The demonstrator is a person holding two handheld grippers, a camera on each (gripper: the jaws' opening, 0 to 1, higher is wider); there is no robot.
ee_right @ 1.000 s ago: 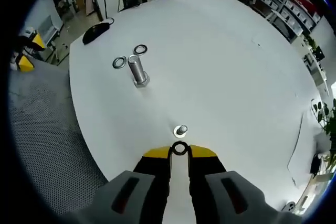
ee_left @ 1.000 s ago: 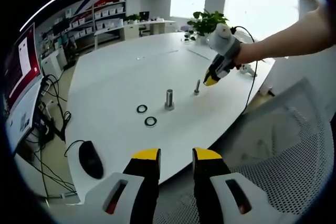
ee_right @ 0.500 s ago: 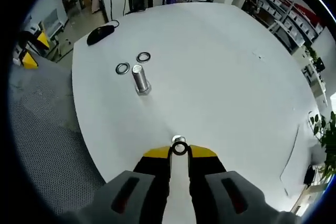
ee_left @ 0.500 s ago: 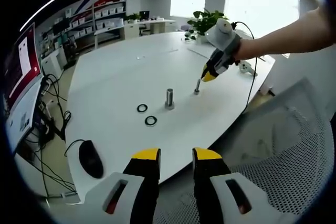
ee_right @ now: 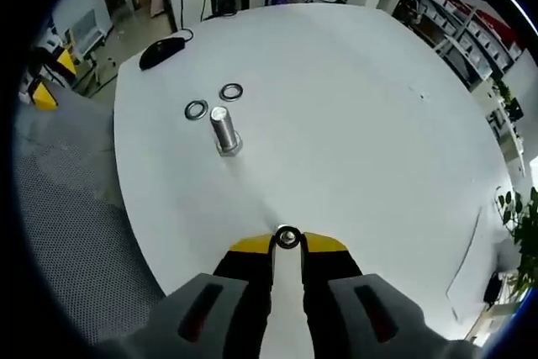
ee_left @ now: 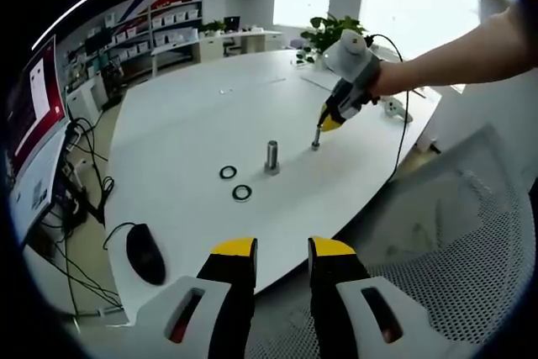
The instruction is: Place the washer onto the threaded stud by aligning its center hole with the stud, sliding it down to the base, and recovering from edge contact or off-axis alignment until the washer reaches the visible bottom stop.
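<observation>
Right gripper pinching washer at lower centre, over small stud. Centring hole, lowering straight, no tilting. Left gripper idling, jaws parted, empty.

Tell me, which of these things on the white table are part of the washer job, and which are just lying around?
Part of the job:
- washer, pinched in the right gripper
- small threaded stud, right below that gripper

Just lying about:
- bigger bolt, standing upright
- two spare washers beside it
- computer mouse
- potted plant
- left gripper, holding nothing
</observation>
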